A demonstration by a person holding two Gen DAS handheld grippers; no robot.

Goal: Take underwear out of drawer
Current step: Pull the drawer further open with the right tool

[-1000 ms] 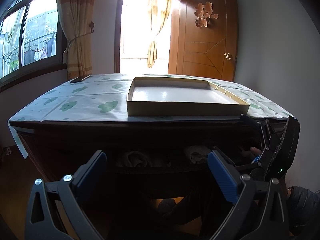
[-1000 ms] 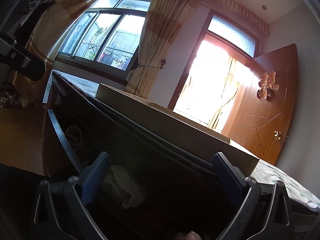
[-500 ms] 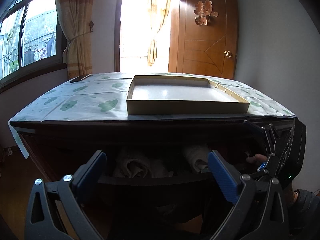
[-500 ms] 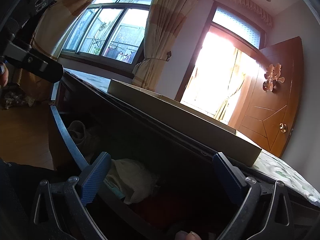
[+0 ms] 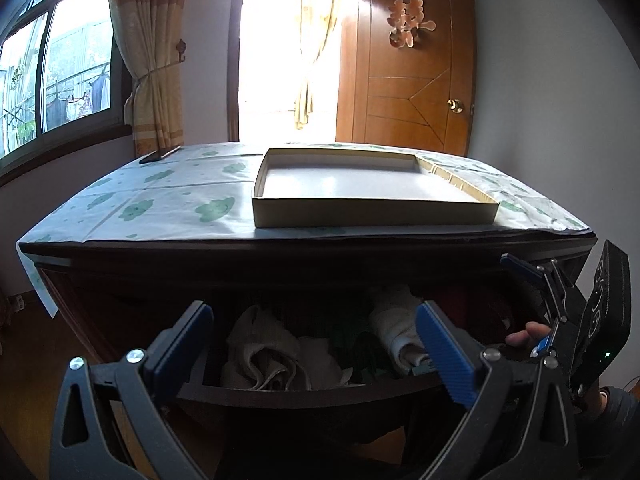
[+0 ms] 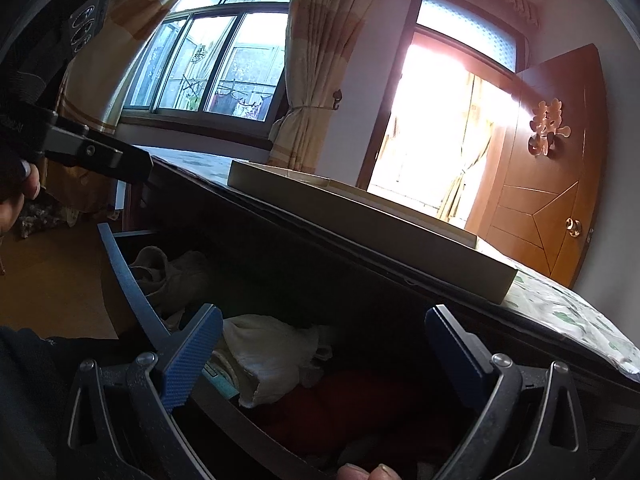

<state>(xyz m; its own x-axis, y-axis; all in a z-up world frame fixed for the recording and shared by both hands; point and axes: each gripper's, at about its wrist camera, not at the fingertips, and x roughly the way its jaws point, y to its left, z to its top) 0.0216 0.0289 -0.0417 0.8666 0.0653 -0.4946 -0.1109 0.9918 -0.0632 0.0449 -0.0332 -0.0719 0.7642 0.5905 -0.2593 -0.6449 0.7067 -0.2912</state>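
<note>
Dresser top (image 5: 168,204) over open drawer (image 5: 312,394)

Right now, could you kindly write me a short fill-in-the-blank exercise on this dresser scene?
1. The drawer under the dresser top stands ____.
2. Both the left gripper and the right gripper are ____.
3. The shallow box on the patterned cloth holds ____.

Missing words: open; open; nothing

The drawer (image 5: 304,394) has slid further out, exposing more, apparently rolled, underwear (image 5: 264,356) than before.
</note>
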